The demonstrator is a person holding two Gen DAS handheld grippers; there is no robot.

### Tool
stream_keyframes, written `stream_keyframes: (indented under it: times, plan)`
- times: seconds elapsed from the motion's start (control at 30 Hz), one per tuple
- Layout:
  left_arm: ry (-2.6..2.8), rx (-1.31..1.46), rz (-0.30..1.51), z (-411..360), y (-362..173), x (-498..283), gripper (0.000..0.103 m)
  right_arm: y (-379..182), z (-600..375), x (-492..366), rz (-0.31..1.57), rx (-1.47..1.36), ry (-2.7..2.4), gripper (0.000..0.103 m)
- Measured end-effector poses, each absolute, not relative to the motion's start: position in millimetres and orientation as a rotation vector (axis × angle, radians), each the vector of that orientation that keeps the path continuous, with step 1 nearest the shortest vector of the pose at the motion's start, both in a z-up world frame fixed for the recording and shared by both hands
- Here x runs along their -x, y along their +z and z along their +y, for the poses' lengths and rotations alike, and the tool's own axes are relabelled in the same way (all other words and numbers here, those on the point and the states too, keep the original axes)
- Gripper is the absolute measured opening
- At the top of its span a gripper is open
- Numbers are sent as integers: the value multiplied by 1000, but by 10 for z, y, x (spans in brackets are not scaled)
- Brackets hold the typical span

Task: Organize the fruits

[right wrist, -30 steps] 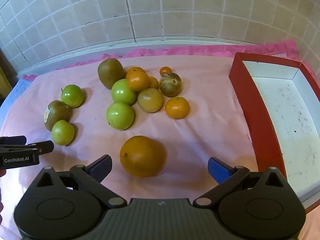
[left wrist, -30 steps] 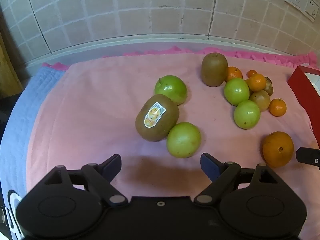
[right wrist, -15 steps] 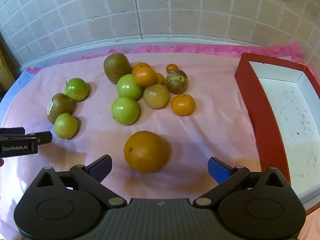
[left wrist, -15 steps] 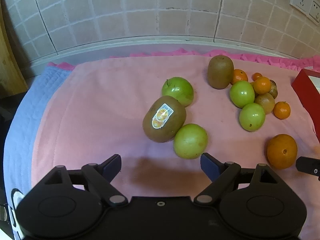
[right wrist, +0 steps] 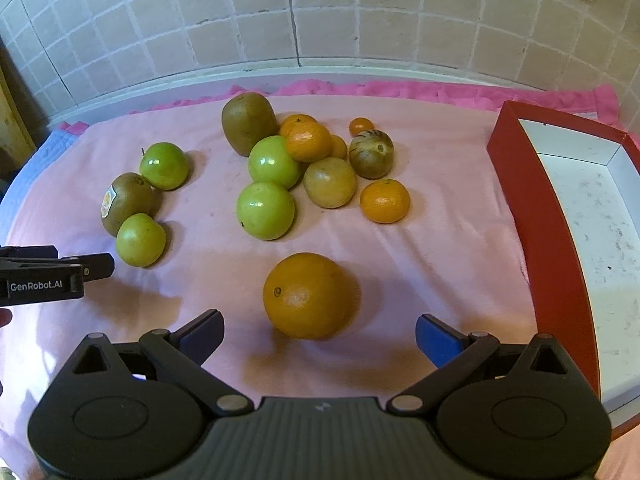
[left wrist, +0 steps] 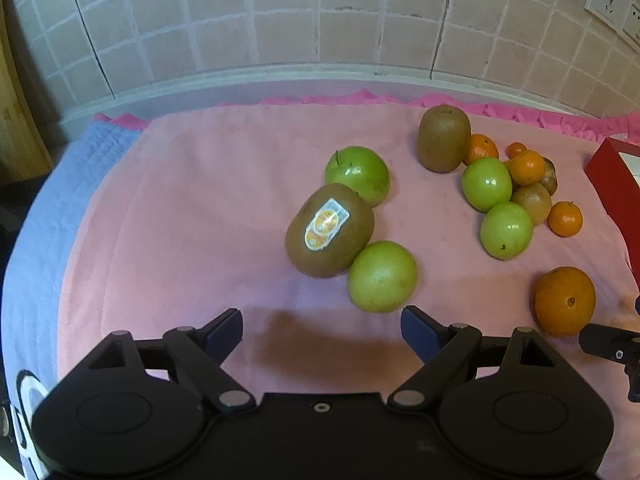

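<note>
Fruit lies on a pink cloth (left wrist: 180, 208). My left gripper (left wrist: 322, 330) is open and empty, just short of a pale green apple (left wrist: 382, 276) and a stickered kiwi (left wrist: 330, 236); another green apple (left wrist: 358, 174) sits behind them. My right gripper (right wrist: 318, 334) is open and empty, with a large orange (right wrist: 308, 295) just ahead between its fingers, untouched. Farther back is a cluster: a kiwi (right wrist: 249, 123), two green apples (right wrist: 265, 210), small oranges (right wrist: 385, 201) and brownish fruits (right wrist: 330, 182).
A red box with a white inside (right wrist: 536, 216) stands at the right edge of the cloth. A tiled wall (right wrist: 320, 20) runs along the back. A blue cloth (left wrist: 36, 216) lies at the left. The left gripper's finger (right wrist: 60, 270) shows in the right wrist view.
Both grippers have drawn back and turned slightly, so the fruit sits a little farther right and ahead in each view. No fruit has moved. Both stay open.
</note>
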State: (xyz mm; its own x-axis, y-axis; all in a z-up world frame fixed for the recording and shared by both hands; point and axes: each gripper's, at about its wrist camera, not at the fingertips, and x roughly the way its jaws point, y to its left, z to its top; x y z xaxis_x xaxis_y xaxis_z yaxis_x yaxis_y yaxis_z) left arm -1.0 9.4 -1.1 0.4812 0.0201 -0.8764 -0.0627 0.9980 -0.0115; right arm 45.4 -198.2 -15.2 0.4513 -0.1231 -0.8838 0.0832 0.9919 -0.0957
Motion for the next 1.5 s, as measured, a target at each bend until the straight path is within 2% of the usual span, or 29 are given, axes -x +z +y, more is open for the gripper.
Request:
stream_keyframes:
  times: [1.5]
  plan:
    - [46,93,1041,198,-21,37,102,-231,-1948,-459,1111,80,-130,103]
